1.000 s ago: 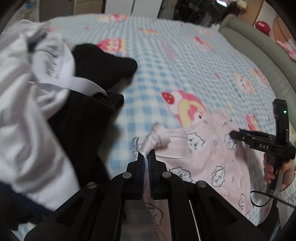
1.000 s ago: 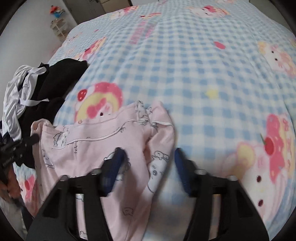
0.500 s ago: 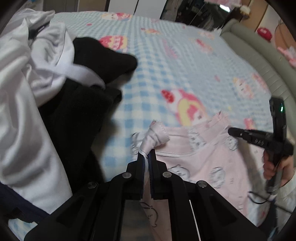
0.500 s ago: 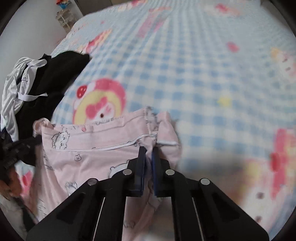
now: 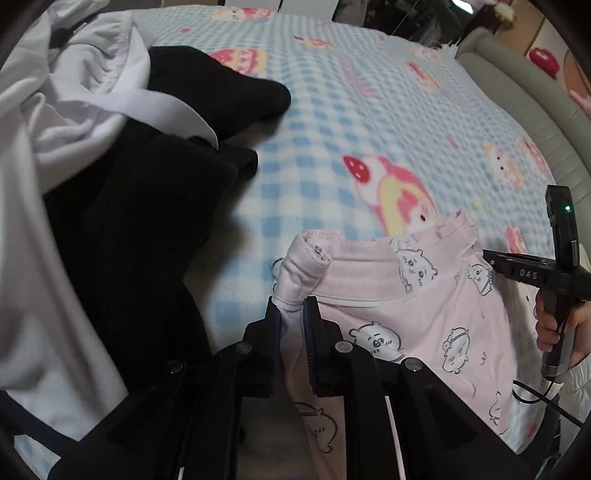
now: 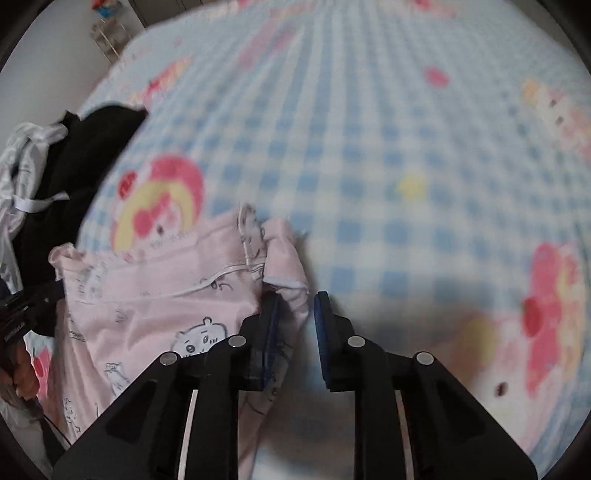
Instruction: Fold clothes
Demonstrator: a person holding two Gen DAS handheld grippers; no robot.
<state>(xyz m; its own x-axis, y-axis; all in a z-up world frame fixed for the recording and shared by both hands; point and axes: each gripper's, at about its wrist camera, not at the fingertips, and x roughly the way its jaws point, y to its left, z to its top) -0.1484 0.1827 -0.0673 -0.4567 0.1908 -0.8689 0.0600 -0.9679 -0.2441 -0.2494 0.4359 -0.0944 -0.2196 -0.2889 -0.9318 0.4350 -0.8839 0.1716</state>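
**Tongs at the pink waistband, one pair biting and one pair parted**

Left gripper (image 5: 293,314) of mine has its jaws drawn nearly together on a bunched corner of the pink pyjama garment (image 5: 417,314), the cloth rolled up into a knot just above the pads; my right gripper (image 6: 295,317) stands with a clear gap between its blue-lined fingers (image 6: 271,332), the garment's other corner lying against the left finger and partly in the gap, nothing squeezed. From the left wrist view I see that right gripper (image 5: 517,271) side-on, my right hand (image 5: 554,321) wrapped round its handle, a green light glowing on the upright part and the letters "DAS" in white on its body; a black cable (image 5: 543,400) trails from below it.

The garment lies spread between the two tools at the near edge of the bed, its waistband stretched across, printed with small outlined cartoon bears; it rests on a fleecy blanket (image 5: 369,122) of pale blue and white checks scattered with pink and yellow cartoon figures and strawberries. Just to the left of it sits a heap of other clothes: a black garment (image 5: 147,206) and a white one (image 5: 48,122) draped over it, touching the blanket but apart from the pink cloth. Farther off, a grey-green padded bed frame (image 5: 517,92) curves along the right side; beyond the blanket's far corner in the right wrist view stands a white wall with a small shelf (image 6: 105,33), too blurred to read.
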